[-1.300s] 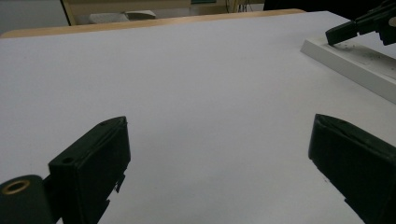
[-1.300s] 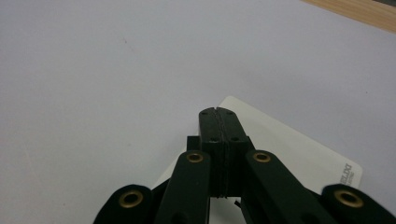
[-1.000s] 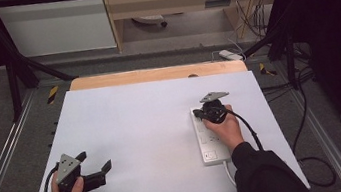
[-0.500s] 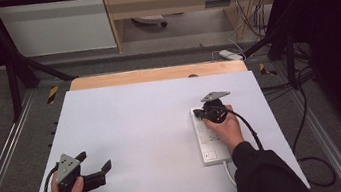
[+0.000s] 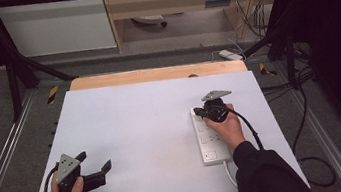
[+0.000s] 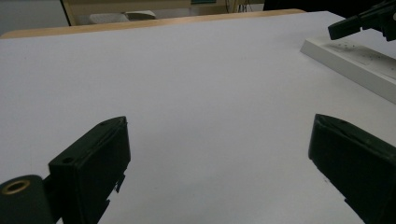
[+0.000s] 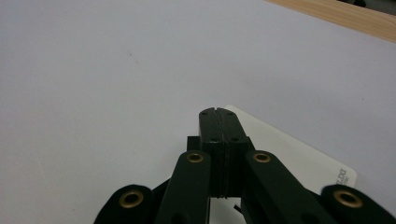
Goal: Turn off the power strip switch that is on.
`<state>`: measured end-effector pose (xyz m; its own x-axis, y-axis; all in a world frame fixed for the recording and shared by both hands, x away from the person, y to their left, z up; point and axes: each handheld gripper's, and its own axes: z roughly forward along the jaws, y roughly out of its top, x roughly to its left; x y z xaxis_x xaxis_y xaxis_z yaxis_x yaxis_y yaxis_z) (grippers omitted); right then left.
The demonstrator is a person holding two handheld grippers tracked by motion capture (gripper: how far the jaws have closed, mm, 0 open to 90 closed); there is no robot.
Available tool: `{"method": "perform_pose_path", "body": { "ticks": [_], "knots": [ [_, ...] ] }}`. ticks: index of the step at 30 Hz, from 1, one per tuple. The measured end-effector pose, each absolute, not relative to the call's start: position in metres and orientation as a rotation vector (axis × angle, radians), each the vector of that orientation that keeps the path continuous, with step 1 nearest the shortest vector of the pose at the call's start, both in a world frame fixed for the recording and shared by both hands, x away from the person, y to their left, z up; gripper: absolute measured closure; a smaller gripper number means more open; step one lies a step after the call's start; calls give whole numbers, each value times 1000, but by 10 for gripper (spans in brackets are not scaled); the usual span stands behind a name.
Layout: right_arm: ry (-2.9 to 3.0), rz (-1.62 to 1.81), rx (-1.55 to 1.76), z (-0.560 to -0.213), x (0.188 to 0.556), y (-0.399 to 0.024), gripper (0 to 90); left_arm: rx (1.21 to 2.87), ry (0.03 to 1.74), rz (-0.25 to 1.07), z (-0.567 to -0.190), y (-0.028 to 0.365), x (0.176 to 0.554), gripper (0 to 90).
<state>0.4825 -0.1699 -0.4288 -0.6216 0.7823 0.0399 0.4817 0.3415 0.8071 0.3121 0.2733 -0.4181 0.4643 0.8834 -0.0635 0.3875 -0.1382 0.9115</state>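
A white power strip lies lengthwise on the right half of the white table. My right gripper hovers over the strip's far end, its jaws pressed together with nothing between them; in the right gripper view its tips sit above the strip's corner. My left gripper rests near the table's front left corner, jaws spread wide and empty. In the left gripper view its fingers frame bare table, with the power strip and the right gripper's tips at the upper right.
A wooden strip runs along the table's far edge. The strip's white cord leads off the front edge. Black cables hang right of the table. Shelving stands behind.
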Motion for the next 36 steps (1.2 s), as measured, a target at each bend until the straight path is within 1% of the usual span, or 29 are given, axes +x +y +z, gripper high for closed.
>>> {"method": "perform_pose_path", "body": {
  "ticks": [11, 18, 23, 29, 32, 36],
  "knots": [
    [2215, 1239, 1126, -418, 477, -174, 897, 1718, 1099, 641, -417, 275, 312, 57],
    [2196, 1261, 1128, -414, 475, -178, 834, 1720, 1099, 641, -418, 274, 312, 57],
    [2177, 1291, 1139, -408, 472, -182, 713, 1728, 1093, 643, -418, 274, 312, 57],
    [2159, 1326, 1165, -399, 468, -184, 459, 1723, 1103, 634, -418, 274, 312, 57],
    [2146, 1329, 1174, -396, 467, -185, 376, 1720, 1102, 635, -418, 274, 312, 57],
    [2123, 1343, 1187, -391, 466, -187, 311, 1718, 1104, 633, -418, 274, 312, 57]
  ]
}}
